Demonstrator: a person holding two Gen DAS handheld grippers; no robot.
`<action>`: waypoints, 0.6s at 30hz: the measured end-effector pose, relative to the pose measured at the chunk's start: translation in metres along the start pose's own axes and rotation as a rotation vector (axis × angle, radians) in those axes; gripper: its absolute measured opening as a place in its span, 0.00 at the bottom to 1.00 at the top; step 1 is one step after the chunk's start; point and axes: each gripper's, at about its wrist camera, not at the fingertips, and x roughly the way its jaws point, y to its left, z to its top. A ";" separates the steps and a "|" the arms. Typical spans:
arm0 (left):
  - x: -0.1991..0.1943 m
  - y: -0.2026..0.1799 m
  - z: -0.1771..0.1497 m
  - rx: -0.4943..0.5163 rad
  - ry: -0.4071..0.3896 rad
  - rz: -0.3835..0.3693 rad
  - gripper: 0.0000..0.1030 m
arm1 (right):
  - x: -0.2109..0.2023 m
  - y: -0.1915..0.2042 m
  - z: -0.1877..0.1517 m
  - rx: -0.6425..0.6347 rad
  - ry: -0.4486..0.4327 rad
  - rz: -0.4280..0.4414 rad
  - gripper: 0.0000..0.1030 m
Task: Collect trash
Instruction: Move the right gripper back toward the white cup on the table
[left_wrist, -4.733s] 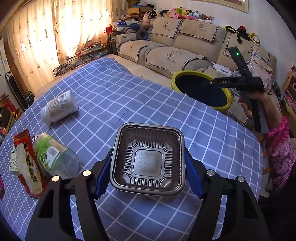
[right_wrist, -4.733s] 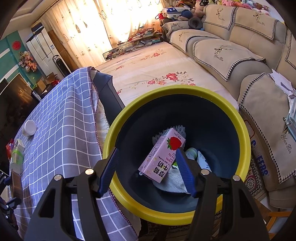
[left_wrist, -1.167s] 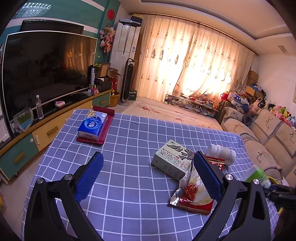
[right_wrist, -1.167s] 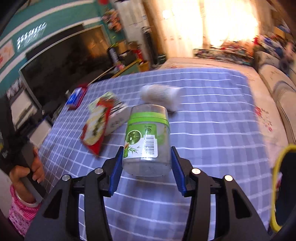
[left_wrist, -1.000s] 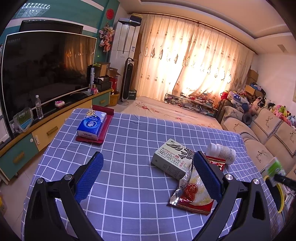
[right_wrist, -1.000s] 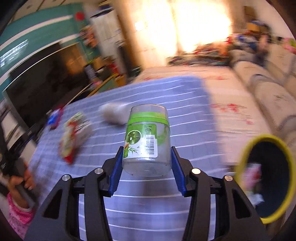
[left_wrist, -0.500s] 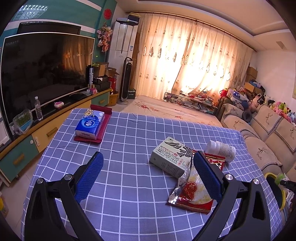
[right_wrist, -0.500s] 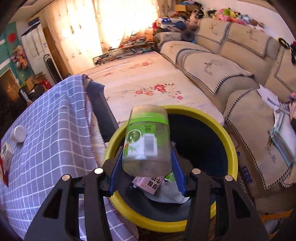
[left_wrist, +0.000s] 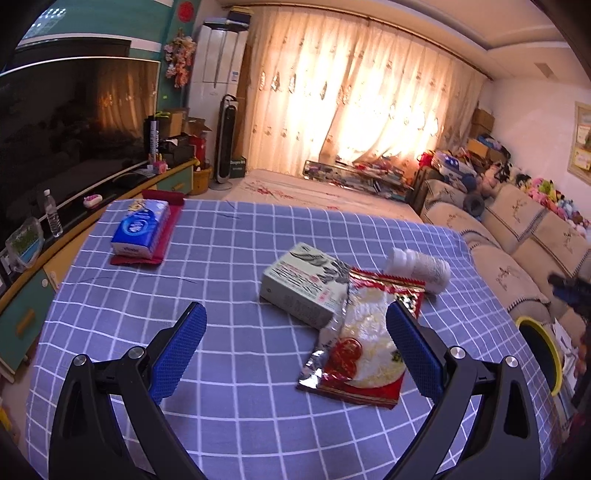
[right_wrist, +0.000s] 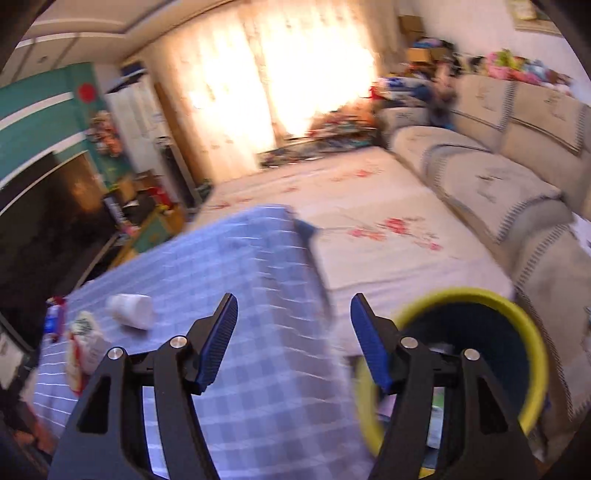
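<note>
Your right claw (right_wrist: 293, 338), wide and empty, has released the jar into the bin (right_wrist: 517, 310) beside it; left claw (left_wrist: 295, 345) wide above the snack packet (left_wrist: 364, 347), next.

Before your left gripper (left_wrist: 295, 343) lies the table (left_wrist: 229, 266). On it, to the right, the snack packet (left_wrist: 364, 347) lies nearest to you, its far end resting on the carton (left_wrist: 301, 284). Behind the packet, further right, the white bottle (left_wrist: 421, 267) lies on its side. At the far left of the table, the tissue pack (left_wrist: 142, 229) sits on a tray (left_wrist: 157, 245). The trash bin (left_wrist: 541, 349) stands beyond the right edge of the table, beside the sofa (left_wrist: 517, 240). Your right gripper (right_wrist: 293, 338) is above the table corner, with the bin just to its right.
</note>
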 end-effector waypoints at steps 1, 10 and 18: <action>0.004 -0.004 -0.001 0.011 0.019 -0.006 0.93 | 0.004 0.012 0.000 -0.020 -0.001 0.022 0.59; 0.026 -0.058 -0.009 0.198 0.110 -0.009 0.93 | 0.019 0.059 -0.020 -0.130 0.056 0.103 0.59; 0.057 -0.068 -0.006 0.221 0.203 0.086 0.93 | 0.025 0.059 -0.029 -0.139 0.083 0.128 0.61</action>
